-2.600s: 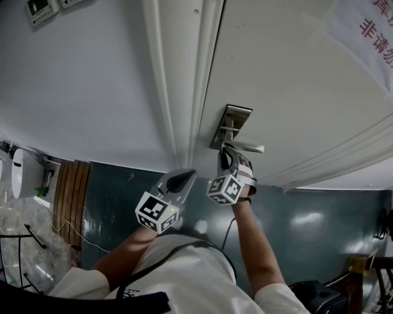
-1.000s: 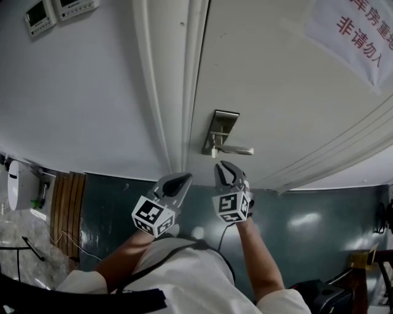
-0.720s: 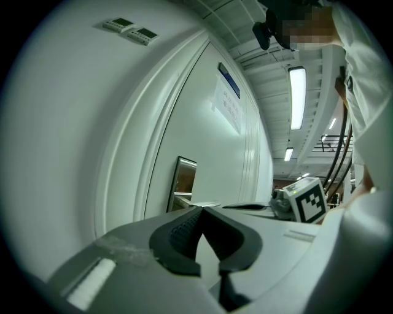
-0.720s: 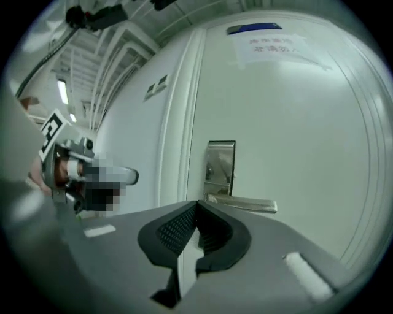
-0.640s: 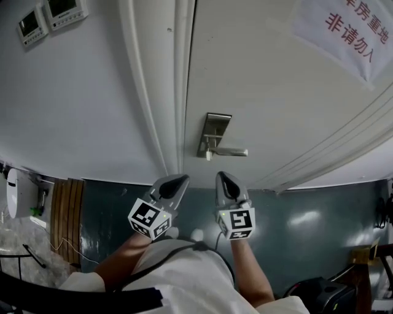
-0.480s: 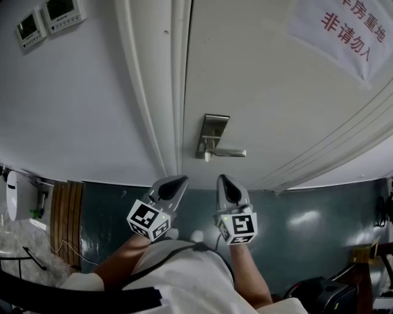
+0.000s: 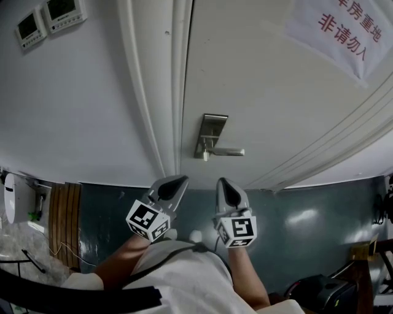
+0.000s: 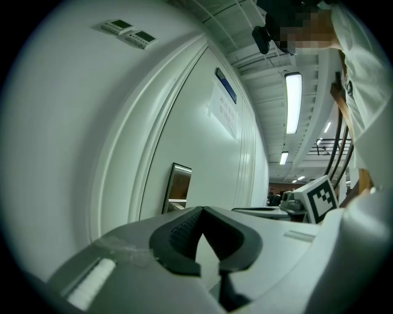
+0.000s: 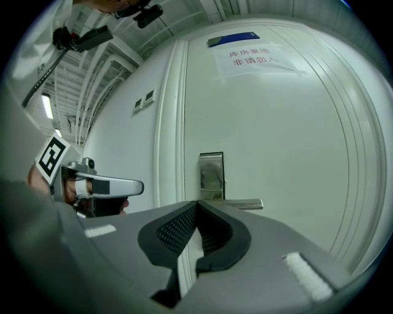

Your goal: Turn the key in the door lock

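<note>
The steel lock plate (image 7: pixel 212 130) with its lever handle (image 7: pixel 228 151) sits on the white door (image 7: pixel 276 92); a small key stub (image 7: pixel 204 157) shows just under the lever. Both grippers hang below the lock, clear of the door. My right gripper (image 7: pixel 222 181) is shut and empty, pointing up at the lever; in the right gripper view its tips (image 9: pixel 197 203) meet just under the lock plate (image 9: pixel 211 175). My left gripper (image 7: pixel 180 179) is shut with nothing in it, beside the door frame; the left gripper view (image 8: pixel 201 210) shows the plate (image 8: pixel 178 187) edge-on.
A moulded white door frame (image 7: pixel 163 86) runs left of the lock. Two wall control panels (image 7: pixel 44 17) hang at top left, and a paper notice (image 7: pixel 344 27) with red print is on the door. Dark green floor (image 7: pixel 110 202) lies below, with wooden slats (image 7: pixel 64 211) at left.
My right gripper has drawn back from the lock, rolled so its marker cube faces up, and its jaws have gone from partly open to shut. The left gripper has stayed put.
</note>
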### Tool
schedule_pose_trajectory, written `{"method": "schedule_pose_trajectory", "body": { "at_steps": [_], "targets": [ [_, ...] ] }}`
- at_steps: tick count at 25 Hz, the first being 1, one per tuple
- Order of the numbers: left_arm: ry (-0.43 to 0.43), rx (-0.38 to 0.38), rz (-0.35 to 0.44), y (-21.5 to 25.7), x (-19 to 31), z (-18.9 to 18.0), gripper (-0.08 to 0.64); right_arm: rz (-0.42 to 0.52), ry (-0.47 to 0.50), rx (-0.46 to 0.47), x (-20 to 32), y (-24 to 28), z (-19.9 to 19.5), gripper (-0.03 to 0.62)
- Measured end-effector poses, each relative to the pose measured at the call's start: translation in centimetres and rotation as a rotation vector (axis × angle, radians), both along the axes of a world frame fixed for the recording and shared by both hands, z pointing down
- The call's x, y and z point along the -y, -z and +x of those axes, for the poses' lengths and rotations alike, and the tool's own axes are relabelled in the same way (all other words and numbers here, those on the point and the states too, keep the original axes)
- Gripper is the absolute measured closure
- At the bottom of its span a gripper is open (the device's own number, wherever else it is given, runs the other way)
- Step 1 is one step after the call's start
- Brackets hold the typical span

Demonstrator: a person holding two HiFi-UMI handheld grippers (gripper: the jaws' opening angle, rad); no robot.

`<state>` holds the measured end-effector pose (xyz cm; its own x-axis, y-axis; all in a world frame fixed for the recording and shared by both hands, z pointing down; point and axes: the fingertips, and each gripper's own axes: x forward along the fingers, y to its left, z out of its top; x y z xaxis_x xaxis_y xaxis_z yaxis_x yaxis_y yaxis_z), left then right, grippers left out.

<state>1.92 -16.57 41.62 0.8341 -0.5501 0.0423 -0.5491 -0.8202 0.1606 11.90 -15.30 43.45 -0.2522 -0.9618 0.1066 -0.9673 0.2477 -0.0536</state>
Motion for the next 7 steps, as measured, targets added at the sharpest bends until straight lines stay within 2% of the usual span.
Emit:
{"method": "schedule_pose_trajectory", "body": {
  "at_steps": [7],
  "targets": [
    [-0.012,-0.001,-0.004,-0.15,-0.44,-0.66,0.555,-0.003,-0.017,-0.01,-0.43,-0.09,-0.32,0.584]
  ]
}}
